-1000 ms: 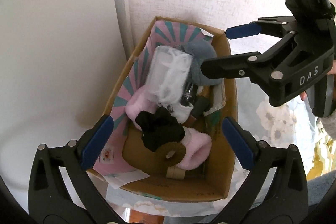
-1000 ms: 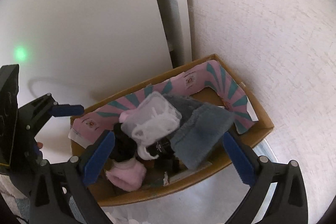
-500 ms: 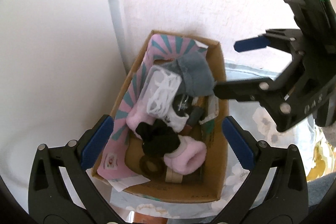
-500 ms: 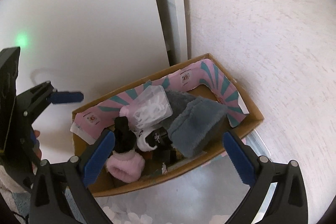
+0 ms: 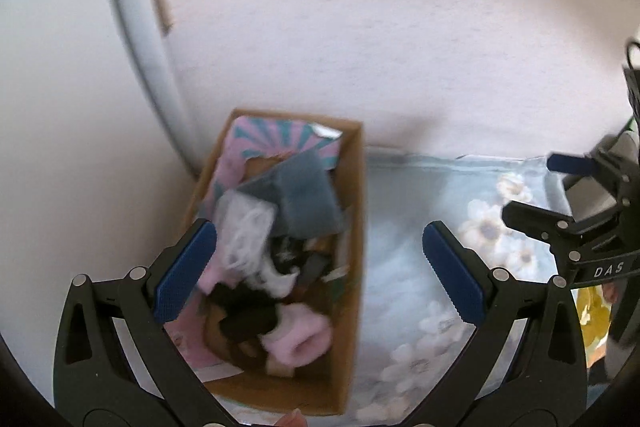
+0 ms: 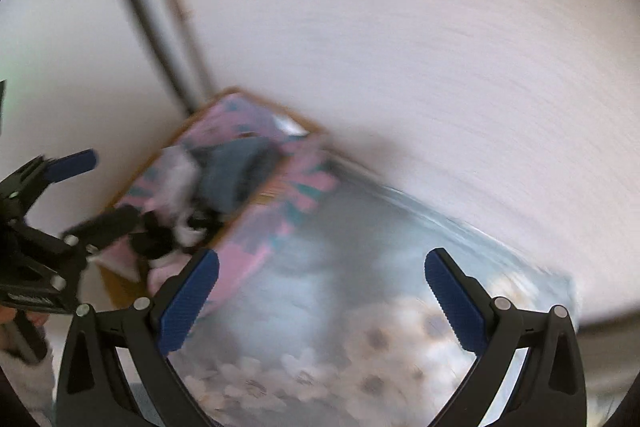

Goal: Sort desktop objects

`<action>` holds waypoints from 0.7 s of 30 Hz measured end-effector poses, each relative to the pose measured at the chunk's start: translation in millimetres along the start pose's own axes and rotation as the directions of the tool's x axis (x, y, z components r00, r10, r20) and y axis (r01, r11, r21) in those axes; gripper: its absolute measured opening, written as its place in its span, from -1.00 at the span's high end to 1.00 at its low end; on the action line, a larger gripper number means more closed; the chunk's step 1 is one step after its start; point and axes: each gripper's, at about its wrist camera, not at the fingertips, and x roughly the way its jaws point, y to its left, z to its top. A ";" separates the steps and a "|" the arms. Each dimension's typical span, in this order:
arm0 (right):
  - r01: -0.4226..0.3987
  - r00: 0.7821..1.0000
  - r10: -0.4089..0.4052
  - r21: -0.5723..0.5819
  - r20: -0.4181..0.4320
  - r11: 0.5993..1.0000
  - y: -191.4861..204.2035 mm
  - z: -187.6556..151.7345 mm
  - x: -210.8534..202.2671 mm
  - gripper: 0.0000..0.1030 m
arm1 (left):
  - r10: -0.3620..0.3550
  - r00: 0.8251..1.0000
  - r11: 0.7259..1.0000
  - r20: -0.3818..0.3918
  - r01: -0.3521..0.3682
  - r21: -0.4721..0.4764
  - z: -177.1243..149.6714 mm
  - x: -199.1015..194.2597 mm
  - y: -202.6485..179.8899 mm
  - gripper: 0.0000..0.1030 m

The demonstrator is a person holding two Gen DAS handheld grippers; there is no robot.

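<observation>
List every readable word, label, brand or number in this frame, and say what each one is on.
"DAS": white letters on the black body of the right gripper, seen in the left wrist view.
Label on the left gripper body in the right wrist view: too blurred to read.
Small stickers on the pink and teal paper in the cardboard box: blurred, unreadable.
Nothing else legible.

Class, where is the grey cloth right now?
In the left wrist view, the grey cloth lies inside the cardboard box, toward its far end, beside the clear packet.
</observation>
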 end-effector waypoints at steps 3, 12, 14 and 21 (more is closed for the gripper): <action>0.072 0.997 -0.075 0.123 0.019 0.990 -23.1 -18.1 -17.5 -0.99 | -0.046 0.999 0.998 0.005 0.046 0.035 7.4 -1.6 -18.0 -0.99; 0.175 0.982 -0.187 0.356 0.001 0.918 -57.4 -75.5 -47.7 -0.99 | -0.082 0.997 0.986 0.002 0.081 0.147 7.3 -2.0 -72.4 -0.99; 0.207 0.976 -0.219 0.398 -0.017 0.894 -62.2 -87.4 -50.8 -0.99 | -0.096 0.995 0.982 -0.015 0.098 0.159 1.2 1.1 -80.6 -0.99; 0.273 0.959 -0.279 0.447 -0.055 0.852 -67.6 -108.4 -48.1 -0.99 | -0.116 0.992 0.973 -0.056 0.125 0.191 -14.7 8.0 -99.3 -0.99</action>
